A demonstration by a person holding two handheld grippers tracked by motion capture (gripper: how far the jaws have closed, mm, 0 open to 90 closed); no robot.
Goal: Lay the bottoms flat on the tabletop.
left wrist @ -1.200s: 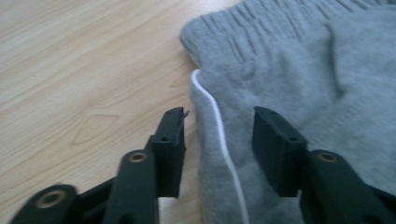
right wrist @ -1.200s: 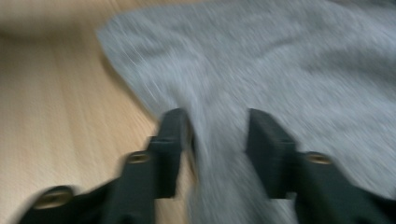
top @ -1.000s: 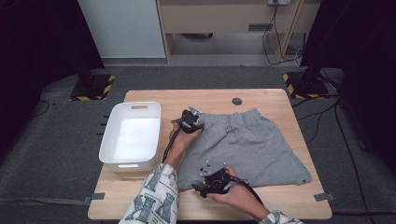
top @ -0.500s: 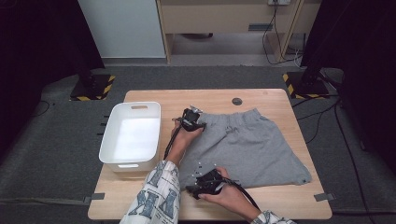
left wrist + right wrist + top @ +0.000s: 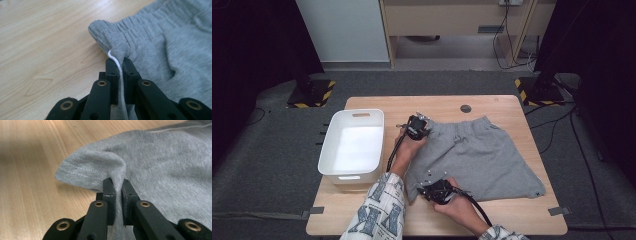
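Left jaws: pressed together on a fold of the grey shorts (image 5: 160,47) at the gathered waistband corner, having just been closing; a thin white strip of cloth runs between the two black pads.
Right jaws: pinched on a fold of the same shorts at a stitched hem corner, also having just been closing, with grey fabric squeezed between the pads.
Left gripper (image 5: 417,126): seen from the high view at the far left corner of the shorts, where the waistband ends, held by the left hand (image 5: 406,150); in its own view (image 5: 119,62) it points along the waistband edge.
Right gripper (image 5: 432,190): at the near left corner of the shorts, held in the right hand (image 5: 458,206); in its own view (image 5: 117,182) the hem corner bulges up just ahead of the jaw tips.
Shorts (image 5: 477,157): spread flat on the right half of the wooden table (image 5: 512,220), waistband toward the far side, leg hems toward the near and right side; both left corners are lifted slightly into small peaks where they are gripped.
White bin (image 5: 353,145): stands on the left part of the table, just beside the left forearm, apart from the shorts.
Sleeve (image 5: 379,210): patterned blue and white, coming in from the bottom edge.
Round dark disc (image 5: 466,108): on the table beyond the waistband, not touching the cloth.
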